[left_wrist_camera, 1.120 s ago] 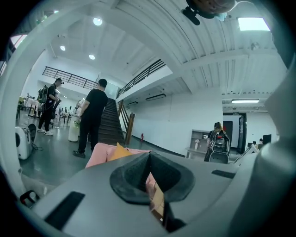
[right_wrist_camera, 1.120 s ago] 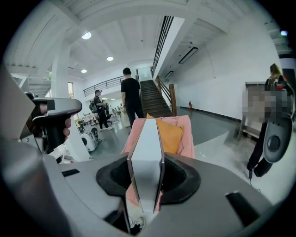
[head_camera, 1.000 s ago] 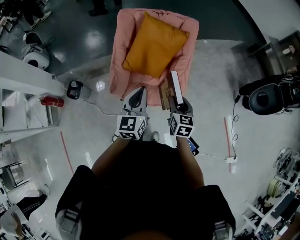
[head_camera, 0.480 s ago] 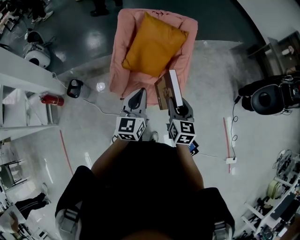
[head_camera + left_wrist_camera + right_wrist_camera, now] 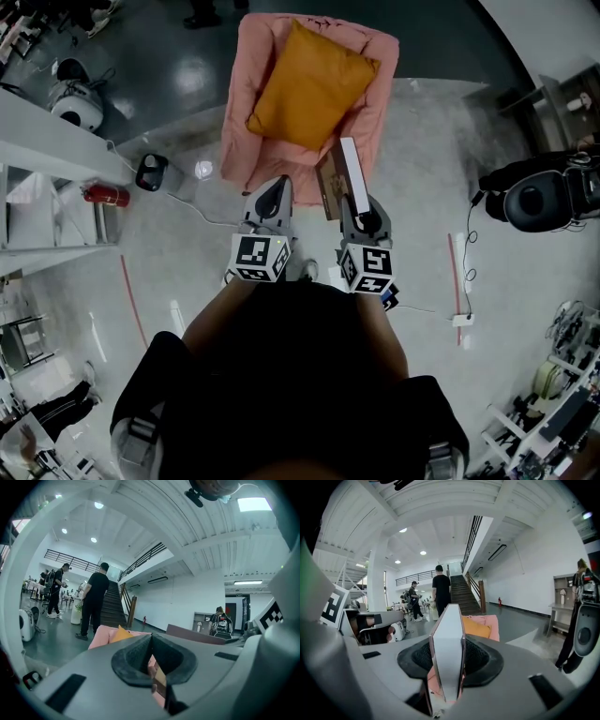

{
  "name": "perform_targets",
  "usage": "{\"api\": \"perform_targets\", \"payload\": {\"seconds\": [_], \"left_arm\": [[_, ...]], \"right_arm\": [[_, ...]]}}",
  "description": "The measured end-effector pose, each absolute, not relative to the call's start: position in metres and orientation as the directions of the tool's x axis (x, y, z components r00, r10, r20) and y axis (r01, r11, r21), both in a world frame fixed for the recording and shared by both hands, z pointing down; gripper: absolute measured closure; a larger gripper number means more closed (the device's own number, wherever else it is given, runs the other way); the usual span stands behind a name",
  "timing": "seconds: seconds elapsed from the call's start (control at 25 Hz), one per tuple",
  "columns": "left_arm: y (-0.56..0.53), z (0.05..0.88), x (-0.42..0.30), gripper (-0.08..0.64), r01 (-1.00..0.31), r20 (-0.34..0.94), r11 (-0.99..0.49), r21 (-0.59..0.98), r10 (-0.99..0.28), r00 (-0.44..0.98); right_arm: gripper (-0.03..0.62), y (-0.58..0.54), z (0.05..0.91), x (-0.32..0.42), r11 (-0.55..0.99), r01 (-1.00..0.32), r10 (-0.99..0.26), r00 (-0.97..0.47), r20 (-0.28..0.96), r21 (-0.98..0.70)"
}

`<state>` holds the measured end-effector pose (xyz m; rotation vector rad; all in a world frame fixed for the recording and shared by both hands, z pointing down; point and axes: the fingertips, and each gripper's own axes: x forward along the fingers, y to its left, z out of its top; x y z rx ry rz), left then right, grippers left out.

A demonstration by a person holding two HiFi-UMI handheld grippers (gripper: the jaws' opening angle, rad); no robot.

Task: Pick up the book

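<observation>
1. The right gripper (image 5: 360, 214) is clamping the book (image 5: 349, 173) by its near end, its pads pressing on both covers.
2. The book is standing on edge, its long axis running straight ahead out of those jaws, toward the pink armchair (image 5: 246, 122).
3. The left gripper (image 5: 273, 195) is hanging just beside it, jaws together and empty, with the book lying off to their right.

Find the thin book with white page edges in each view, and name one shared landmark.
Head view: just right of centre, the thin white-edged book stands on edge in the right claw.
Left gripper view: not clearly in it; a brown slab right of centre may be its cover.
Right gripper view: the book is dead centre, page edge facing the camera.
Shared landmark: the pink fabric armchair beyond it.
</observation>
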<state>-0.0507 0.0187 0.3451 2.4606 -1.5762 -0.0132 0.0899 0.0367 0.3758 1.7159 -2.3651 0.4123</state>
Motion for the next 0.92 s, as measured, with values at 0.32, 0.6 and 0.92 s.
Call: {"api": "perform_targets", "payload": {"seconds": [0.32,0.6,0.92], "left_arm": [[0.0174,0.3468,-0.0471,0.552,-0.895,0.112,-0.406,0.186,-0.896,0.430],[0.0168,0.3445,-0.0478,0.552,-0.894,0.108,-0.406,0.187,-0.896,0.430],[0.0133,0.3503,-0.0445,0.552,-0.892,0.111,-0.412,0.185,-0.893,0.436]], "right_arm": [[0.446,0.0366,0.3760,0.0922,0.294,-0.950,-0.897,-0.313,0.312,-0.107],[0.446,0.0375,0.3767,0.0913,0.298,-0.949,-0.892,-0.317,0.323,-0.108],[0.446,0.0328,0.3793,0.0934,0.302,-0.948,-0.897,-0.318,0.306,-0.100]]}}
